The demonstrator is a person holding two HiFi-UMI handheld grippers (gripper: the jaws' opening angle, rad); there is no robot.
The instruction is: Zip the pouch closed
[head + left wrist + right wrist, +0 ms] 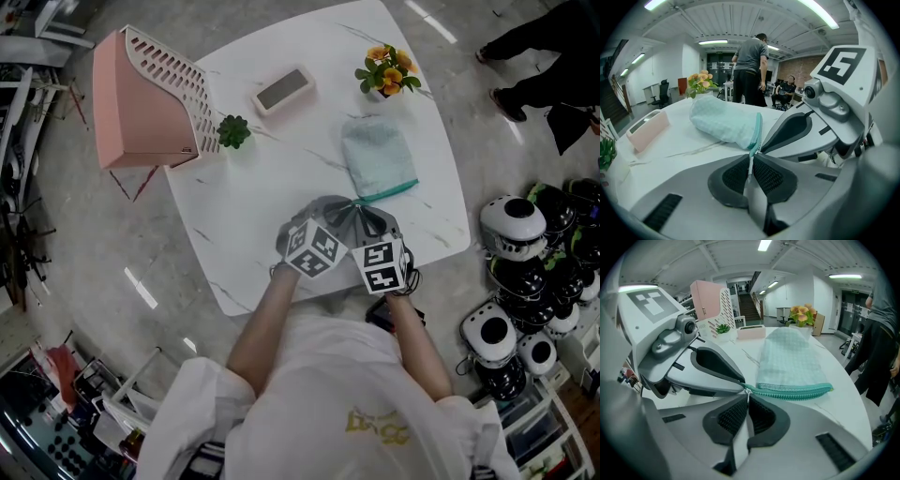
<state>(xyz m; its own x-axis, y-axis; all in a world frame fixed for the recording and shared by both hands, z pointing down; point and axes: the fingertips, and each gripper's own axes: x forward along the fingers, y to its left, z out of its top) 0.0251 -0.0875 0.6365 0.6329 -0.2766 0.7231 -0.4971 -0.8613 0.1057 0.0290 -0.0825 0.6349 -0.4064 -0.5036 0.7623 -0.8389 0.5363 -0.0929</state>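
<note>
A light teal pouch (379,154) lies flat on the white marble table (244,206), its teal zipper (386,191) along the near edge. Both grippers meet at the zipper's left end. My left gripper (348,210) is shut on the end of the zipper tape, a thin pale strip pinched between its pads (751,165). My right gripper (364,212) is shut on the small silver zipper pull (747,393), right beside the left finger (717,366). In the right gripper view the zipper (797,391) runs off to the right.
A pink file rack (141,98), a small green plant (233,131), a flat pink-and-white box (282,90) and a pot of orange flowers (387,72) stand on the far side of the table. Helmets (511,225) are piled on the floor at right. People stand beyond the table (751,70).
</note>
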